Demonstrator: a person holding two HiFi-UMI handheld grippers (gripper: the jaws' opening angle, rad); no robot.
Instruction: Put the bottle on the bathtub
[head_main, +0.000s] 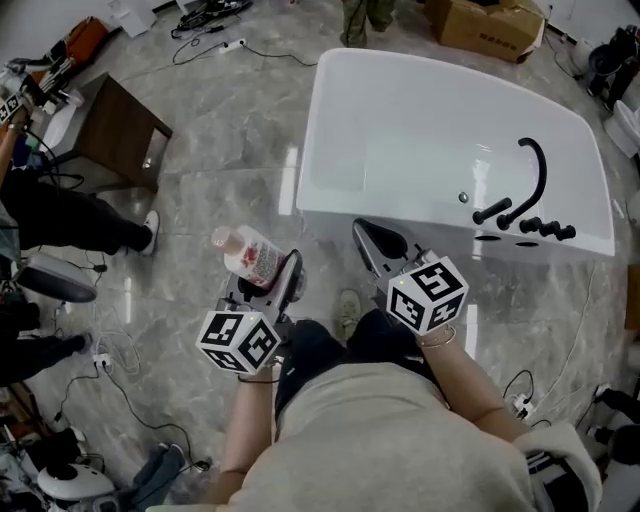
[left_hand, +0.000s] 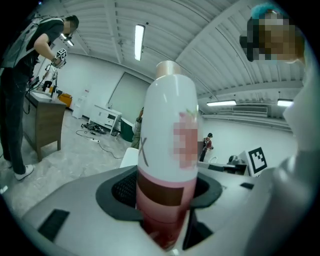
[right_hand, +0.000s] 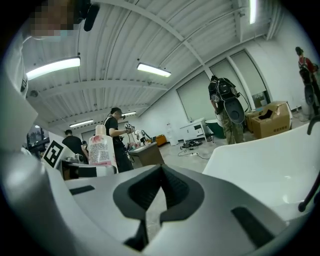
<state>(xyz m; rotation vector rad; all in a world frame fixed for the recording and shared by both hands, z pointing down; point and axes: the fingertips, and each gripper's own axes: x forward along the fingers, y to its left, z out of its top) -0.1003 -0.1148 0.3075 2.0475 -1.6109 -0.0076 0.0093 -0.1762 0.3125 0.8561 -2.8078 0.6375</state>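
Left gripper (head_main: 268, 282) is clamping the bottle (head_main: 248, 254) low on its body. The left gripper view is showing the pink-and-white body upright between the pads. The head view is placing it over the floor, beside the bathtub (head_main: 335, 120) and apart from it. Right gripper (head_main: 376, 240) is sitting closed with nothing in it. Its view is catching the bottle from the side.

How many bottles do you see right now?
1. The bottle is clamped in the left gripper, on the near side of the bathtub, not yet on it. Clutter on the far desk is too small to rule out others.
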